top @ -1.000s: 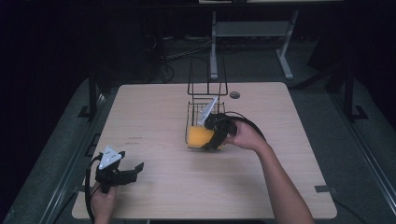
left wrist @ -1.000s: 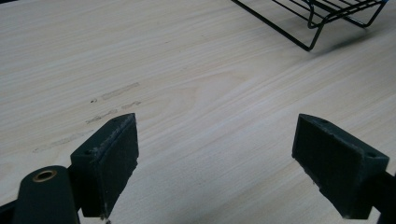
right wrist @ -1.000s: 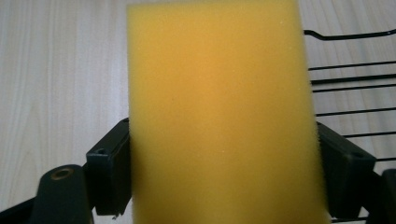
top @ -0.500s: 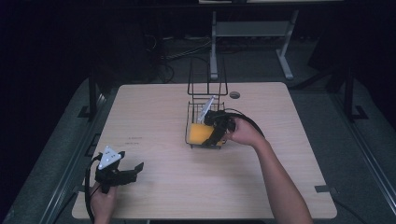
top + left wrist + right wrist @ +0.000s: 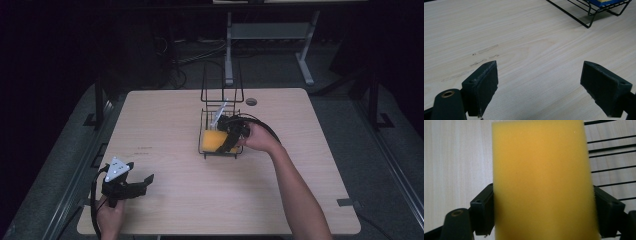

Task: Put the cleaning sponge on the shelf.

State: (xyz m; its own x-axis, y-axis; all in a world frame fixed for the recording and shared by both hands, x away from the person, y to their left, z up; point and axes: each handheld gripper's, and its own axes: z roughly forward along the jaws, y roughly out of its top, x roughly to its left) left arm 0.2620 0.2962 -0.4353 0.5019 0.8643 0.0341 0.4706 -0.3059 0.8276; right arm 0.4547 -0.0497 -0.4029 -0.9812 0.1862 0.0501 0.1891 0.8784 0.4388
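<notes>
From the high view, you are holding the right gripper (image 5: 231,138) over the black wire rack (image 5: 220,111) that is standing near the middle of the wooden table (image 5: 165,120), and a yellow sponge (image 5: 214,141) is sitting between its jaws, low inside the rack's tray. Whether the sponge is touching the wires there is too small to tell. Your left gripper (image 5: 143,182) is resting at the near left corner of the table, well apart from the rack, and is taking no part in the work.

In the left gripper view, your left gripper (image 5: 544,82) is looking along bare tabletop, its jaws spread wide with nothing between them. The rack (image 5: 584,15) is showing at the far top edge, with a blue-and-yellow thing in it too cropped to name.

In the right gripper view, you are clamping the sponge (image 5: 541,180) by its two long sides, the right gripper (image 5: 543,211) pressing on it from left and right. The rack's wires (image 5: 609,152) are running behind it on the right, with table (image 5: 456,157) on the left.

Judging by this, you are placing the sponge into the rack, and the step looks nearly finished. The next move is calling for you to settle the sponge fully onto the tray wires, then release the jaws and lift straight up, keeping clear of the rack's tall back frame.
</notes>
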